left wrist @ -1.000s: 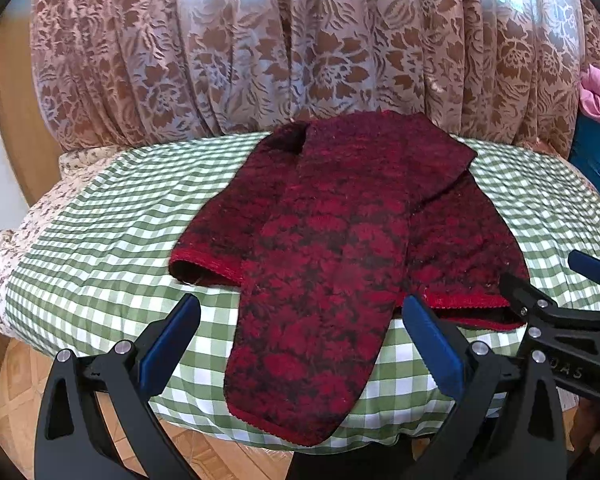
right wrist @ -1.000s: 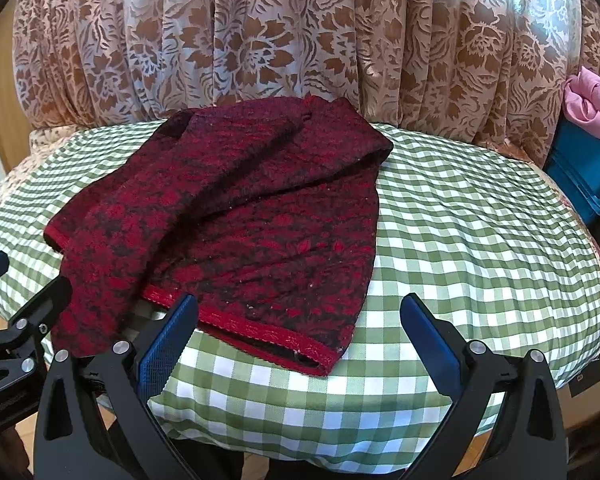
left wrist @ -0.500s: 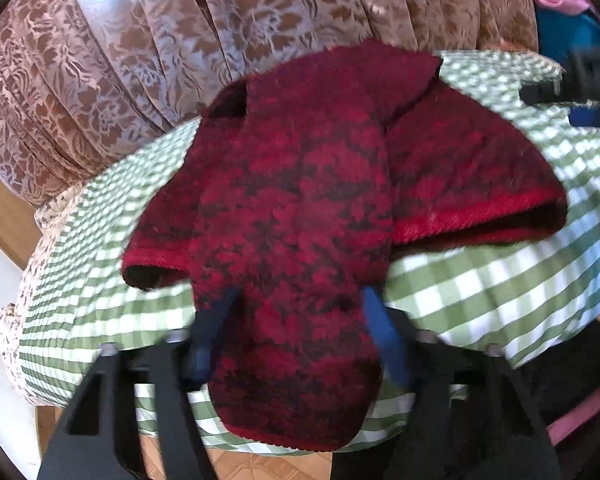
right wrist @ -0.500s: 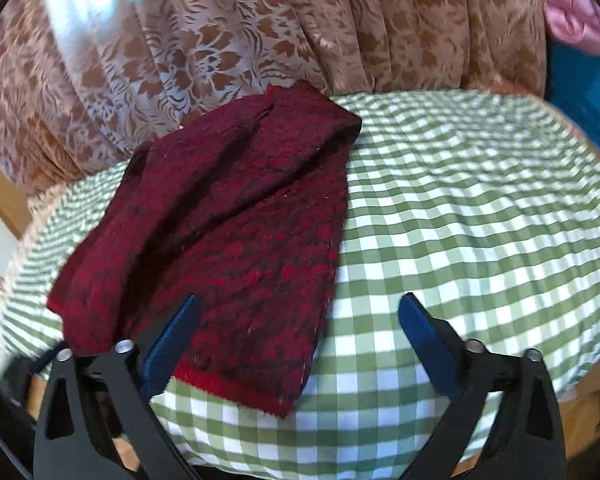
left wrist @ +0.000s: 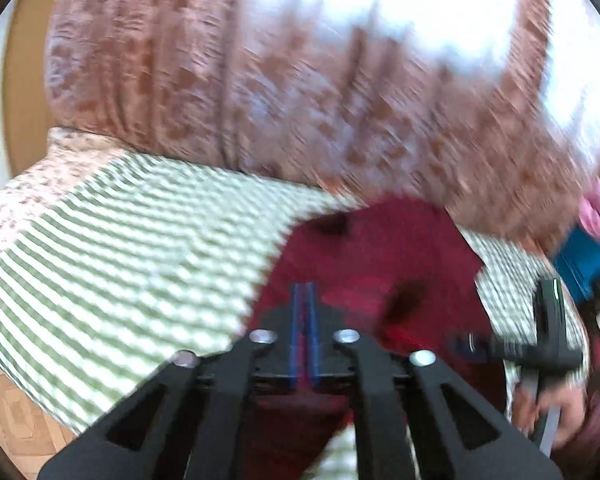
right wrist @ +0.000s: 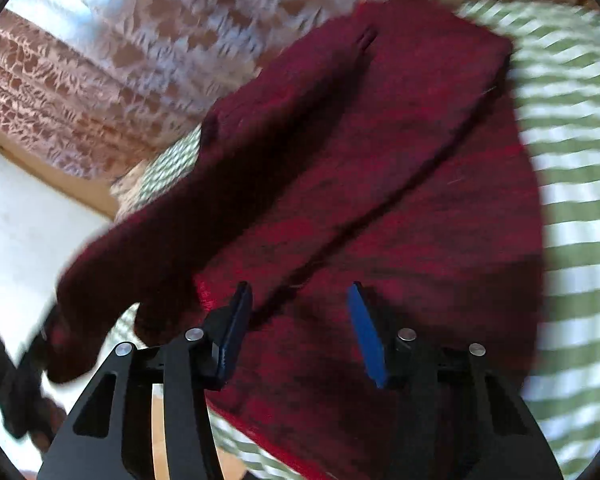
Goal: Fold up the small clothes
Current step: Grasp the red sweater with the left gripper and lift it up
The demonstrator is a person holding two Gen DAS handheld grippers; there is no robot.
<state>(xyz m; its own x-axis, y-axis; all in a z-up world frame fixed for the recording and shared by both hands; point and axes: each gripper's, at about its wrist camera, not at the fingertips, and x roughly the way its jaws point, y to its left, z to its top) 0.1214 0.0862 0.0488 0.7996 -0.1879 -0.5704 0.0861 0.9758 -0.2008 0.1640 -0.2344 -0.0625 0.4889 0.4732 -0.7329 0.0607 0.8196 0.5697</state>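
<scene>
Left gripper (left wrist: 305, 322): at lower centre of the left wrist view, its blue fingers (left wrist: 298, 332) clenched together with a thin strip of red cloth pinched between them.
Right gripper (right wrist: 300, 332): at lower centre of the right wrist view, its jaws closing; the blue fingers (right wrist: 366, 336) stand apart over the cloth, and it is hard to tell whether the pads press on it yet.
Red garment (right wrist: 380, 184): dark red knit with a black pattern. In the right wrist view it fills the middle of the frame, running from upper right to lower left, with a long part trailing off toward the left edge and a brighter red hem near the left finger. In the left wrist view it sits at centre right, bunched up toward the clenched fingers.
Surface (left wrist: 140, 248): covered by a green and white checked cloth; the garment lies on it, bare checks showing at left in the left wrist view and along the right edge in the right wrist view.
Curtain (left wrist: 300, 100): brown patterned lace, across the top of both views, bright light behind it.
Hand (left wrist: 548, 404): at lower right of the left wrist view, holding the other gripper's handle; blurred.
Blue box (left wrist: 584, 260): right edge of the left wrist view, with something pink above it.
Floor (left wrist: 16, 412): wood-patterned, lower left corner of the left wrist view.
</scene>
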